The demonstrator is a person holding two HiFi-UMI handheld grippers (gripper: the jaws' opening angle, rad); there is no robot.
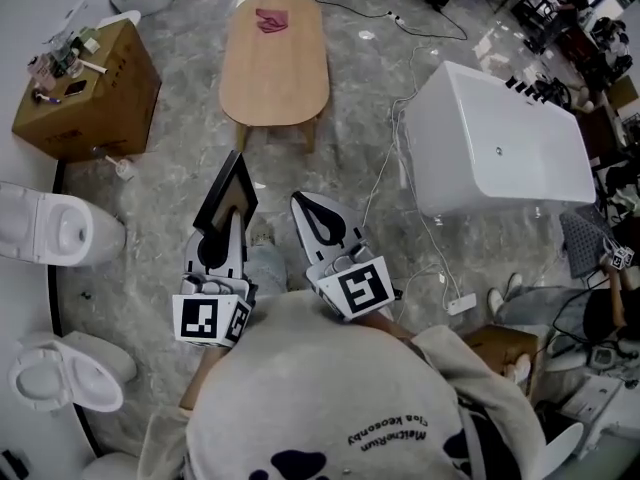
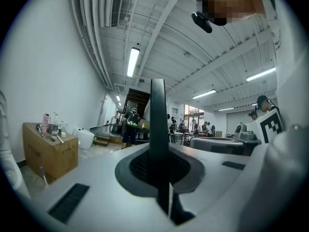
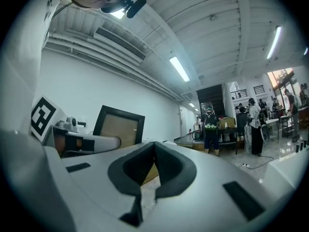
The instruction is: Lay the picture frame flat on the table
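The picture frame (image 1: pixel 228 200) is seen held off the floor, upright on edge and slightly tilted, black border with a tan panel. It is clamped in the left gripper (image 1: pixel 222 230), whose jaws are closed on its lower edge; most of the frame rises beyond the jaw tips. In the left gripper view the frame (image 2: pixel 157 124) is seen edge-on as a thin dark vertical strip, pinched between the pads of the left gripper (image 2: pixel 158 170) and standing well above them. In the right gripper view the frame (image 3: pixel 119 125) is recorded to the left, its tan face turned toward that camera, beside the body of the left gripper. The right gripper (image 1: pixel 308 208) is noted just beside the frame on its right, not touching it; its jaws (image 3: pixel 153 149) are brought together with nothing between them. Both grippers are pointed roughly level, toward the table (image 1: pixel 275 78), which is well apart from the frame, further ahead. The table is an oval wooden top on short legs; a pink cloth (image 1: pixel 271 20) is lying near its far end. A cardboard box (image 1: pixel 95 103) with small items on top is noted at the left, two toilets (image 1: pixel 55 233) below it, and a white bathtub (image 1: pixel 500 148) at the right, all on a grey marbled floor (image 1: pixel 160 228).
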